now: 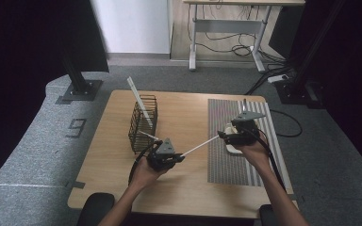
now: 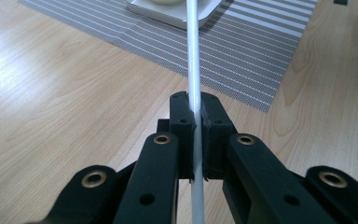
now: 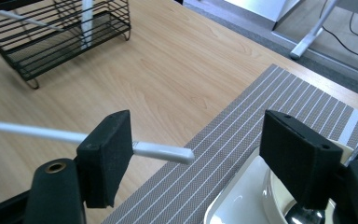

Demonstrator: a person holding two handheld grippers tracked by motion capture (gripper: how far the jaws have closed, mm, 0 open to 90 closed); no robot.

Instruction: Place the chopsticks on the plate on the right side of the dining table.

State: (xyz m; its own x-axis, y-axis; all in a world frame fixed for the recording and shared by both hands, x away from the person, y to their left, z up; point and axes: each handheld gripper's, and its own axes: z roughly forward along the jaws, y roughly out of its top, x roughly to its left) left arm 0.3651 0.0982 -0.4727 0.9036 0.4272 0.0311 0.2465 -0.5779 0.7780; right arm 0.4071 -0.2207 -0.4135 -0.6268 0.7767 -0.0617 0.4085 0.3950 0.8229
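- Stretching across the wooden table (image 1: 188,117), a long, thin white stick (image 1: 199,146) runs from the left gripper (image 1: 166,155) towards the right gripper (image 1: 226,135), held clear of the tabletop.
- The stick is plain white, smooth and straight, slim along most of its length; in the right gripper view its far end (image 3: 168,151) widens a little and finishes in a blunt, squared tip.
- In the left gripper view the two black jaws are clenched on the stick (image 2: 195,93), pads pressed against it from both sides, and it runs straight ahead out over the striped mat (image 2: 242,46) towards a white dish (image 2: 168,11).
- The right gripper (image 3: 193,158) is released: its jaws stand wide apart, the stick's tip lies between them beside one pad, and the other pad is well away from it.
- The right gripper hangs over the edge of the striped mat (image 3: 242,140), just by the white dish (image 3: 242,200), with something of shiny metal (image 3: 303,215) in the dish.
- A black wire basket (image 1: 143,123) stands on the table beyond the left gripper, with another white stick (image 1: 139,101) leaning upright in it and poking out over the rim.
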